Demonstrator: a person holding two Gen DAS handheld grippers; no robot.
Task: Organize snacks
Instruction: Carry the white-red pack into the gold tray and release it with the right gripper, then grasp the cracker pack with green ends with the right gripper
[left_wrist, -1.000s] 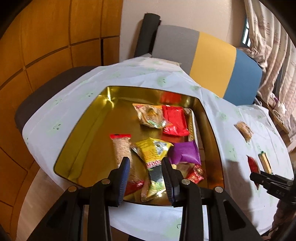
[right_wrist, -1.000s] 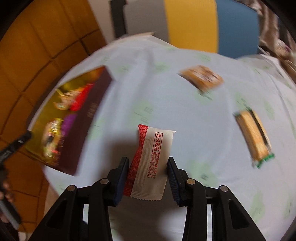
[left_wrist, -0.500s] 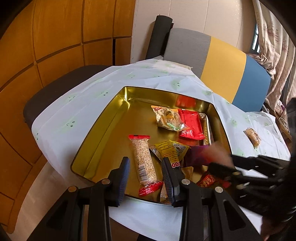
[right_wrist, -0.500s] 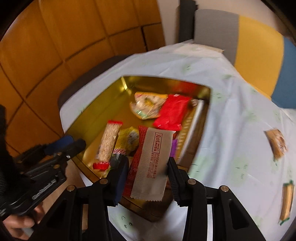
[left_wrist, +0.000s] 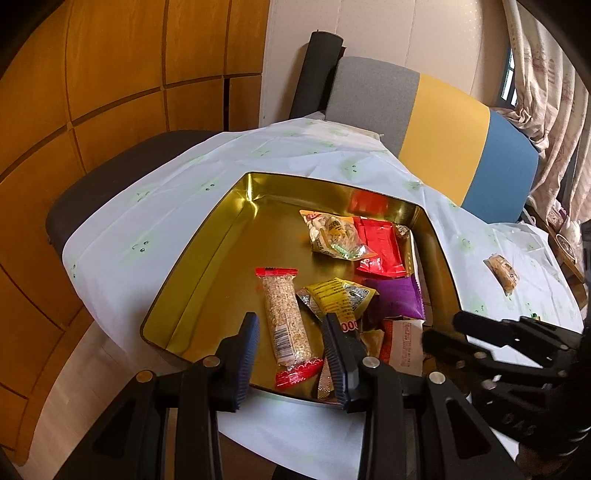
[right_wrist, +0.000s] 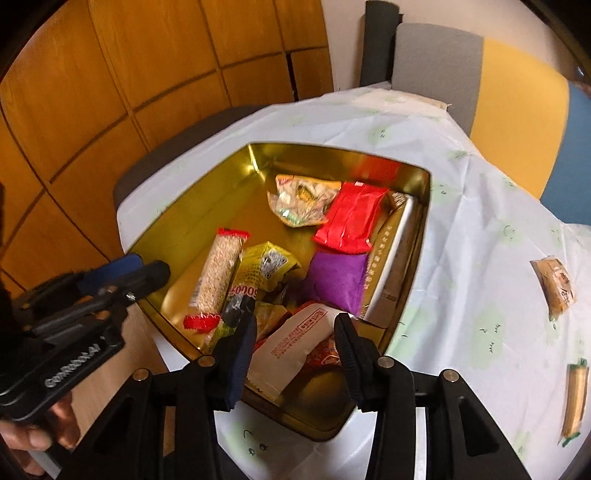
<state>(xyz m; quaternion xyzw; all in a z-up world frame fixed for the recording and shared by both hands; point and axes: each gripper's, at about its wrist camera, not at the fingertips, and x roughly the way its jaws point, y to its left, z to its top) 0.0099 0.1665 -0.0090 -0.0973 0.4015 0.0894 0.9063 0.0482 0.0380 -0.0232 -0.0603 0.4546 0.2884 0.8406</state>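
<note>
A gold tin (left_wrist: 207, 251) (right_wrist: 413, 258) on the white-clothed table holds several snack packets: a grain bar (left_wrist: 286, 321) (right_wrist: 218, 273), a yellow packet (left_wrist: 340, 299), a purple packet (right_wrist: 338, 280), a red packet (right_wrist: 351, 218) and a clear nut bag (left_wrist: 334, 236). My right gripper (right_wrist: 295, 349) is open just above the tin's near corner; the red-and-white wafer packet (right_wrist: 295, 349) (left_wrist: 404, 343) lies loose between its fingers on the other snacks. My left gripper (left_wrist: 291, 354) is open and empty over the tin's near edge.
Two brown snack packets lie on the cloth to the right: one (right_wrist: 557, 284) (left_wrist: 500, 269) farther back and a long one with green ends (right_wrist: 574, 402) nearer. A grey, yellow and blue sofa (left_wrist: 443, 129) stands behind the table. Wooden wall panels (left_wrist: 110, 74) are at the left.
My right gripper carried the wafer packet from the cloth to over the tin, then opened; the packet now rests in the tin. My left gripper drew back slightly from the tin.
</note>
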